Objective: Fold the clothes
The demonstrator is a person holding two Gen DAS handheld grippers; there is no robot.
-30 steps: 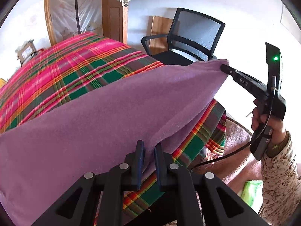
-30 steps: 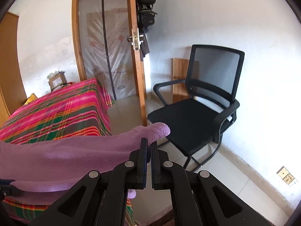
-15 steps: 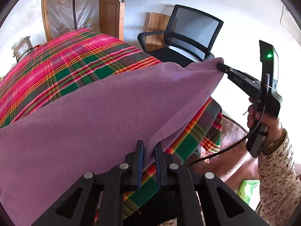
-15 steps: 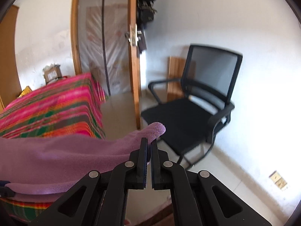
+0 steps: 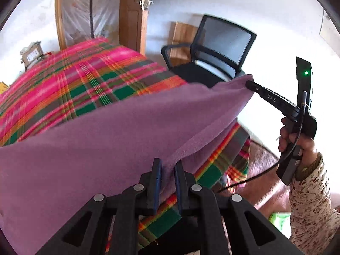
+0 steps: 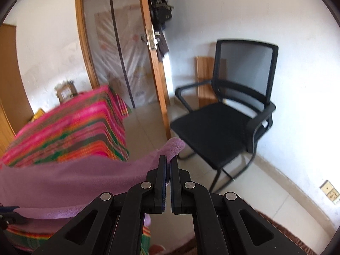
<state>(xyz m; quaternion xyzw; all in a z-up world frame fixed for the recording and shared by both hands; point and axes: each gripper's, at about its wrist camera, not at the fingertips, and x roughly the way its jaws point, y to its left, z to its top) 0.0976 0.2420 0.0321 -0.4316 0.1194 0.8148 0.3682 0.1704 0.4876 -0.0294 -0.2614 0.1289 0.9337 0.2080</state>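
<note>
While our left gripper [image 5: 167,165] and right gripper [image 6: 167,164] each pinch a purple fleece cloth [image 5: 119,140] corner, only the left view shows our right hand [image 5: 297,142].

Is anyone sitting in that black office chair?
No, the black office chair stands empty by the white wall, its seat bare.

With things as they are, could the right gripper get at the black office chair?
Probably not freely. The right gripper is shut on a corner of the purple cloth, which the left gripper pinches too. The floor before the chair looks clear, but the cloth would drag along.
</note>
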